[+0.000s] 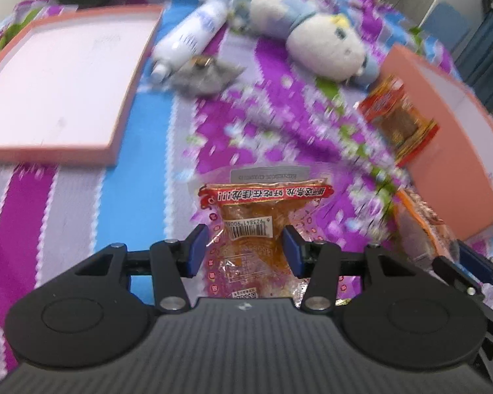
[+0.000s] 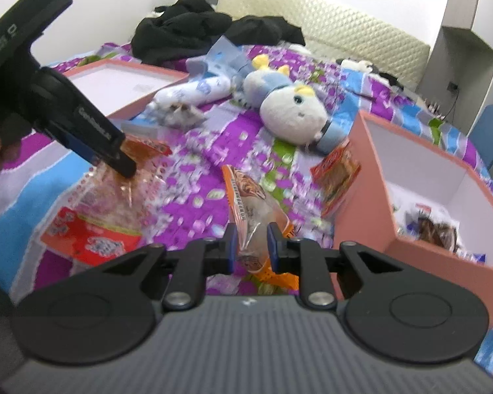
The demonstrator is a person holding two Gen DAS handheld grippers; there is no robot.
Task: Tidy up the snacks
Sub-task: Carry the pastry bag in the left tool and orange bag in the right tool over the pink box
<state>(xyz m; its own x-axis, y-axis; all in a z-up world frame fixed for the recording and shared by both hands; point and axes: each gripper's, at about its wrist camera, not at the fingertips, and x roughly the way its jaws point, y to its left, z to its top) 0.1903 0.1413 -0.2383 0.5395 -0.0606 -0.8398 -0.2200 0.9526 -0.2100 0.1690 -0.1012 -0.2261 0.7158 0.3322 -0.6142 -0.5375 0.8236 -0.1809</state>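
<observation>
Left wrist view
- Left gripper (image 1: 245, 249): blue-padded fingers are set on either side of a clear snack packet with a red printed band and a barcode (image 1: 256, 226); whether the pads press the packet cannot be told.
- Packet position: it is seen lying on the purple, blue and white patterned bedspread (image 1: 82, 210), its far end pointing away from the camera.
- Shallow pink-rimmed box lid with white inside (image 1: 59, 85): found far left on the bedspread, well apart from the packet.
- Deep pink cardboard box (image 1: 443, 138): seen at right; a red-and-yellow wrapped snack (image 1: 401, 118) is leaned against its outer wall.
- White tube with blue print (image 1: 194, 32): laid beside a white and pale blue plush toy (image 1: 312, 36) at the far side.
- Right gripper (image 1: 473, 262): partly seen at the lower right edge, by an orange-edged clear snack bag (image 1: 420, 223).

Right wrist view
- Right gripper (image 2: 252, 246): fingers are drawn close and clamped on the orange-edged clear snack bag (image 2: 249, 203).
- Left gripper (image 2: 115, 154): seen from the side at left, its tips down on the clear packet (image 2: 108, 210); its grip cannot be judged here.
- Deep pink box (image 2: 371, 177): open at right, several wrapped snacks lying inside; the red-and-yellow snack (image 2: 337, 177) is propped against its wall.
- Plush toy (image 2: 289, 108): seen mid-bed, the tube (image 2: 194, 93) and the lid (image 2: 121, 82) beyond it.
- Black clothing heap (image 2: 207, 29): piled at the headboard end.
</observation>
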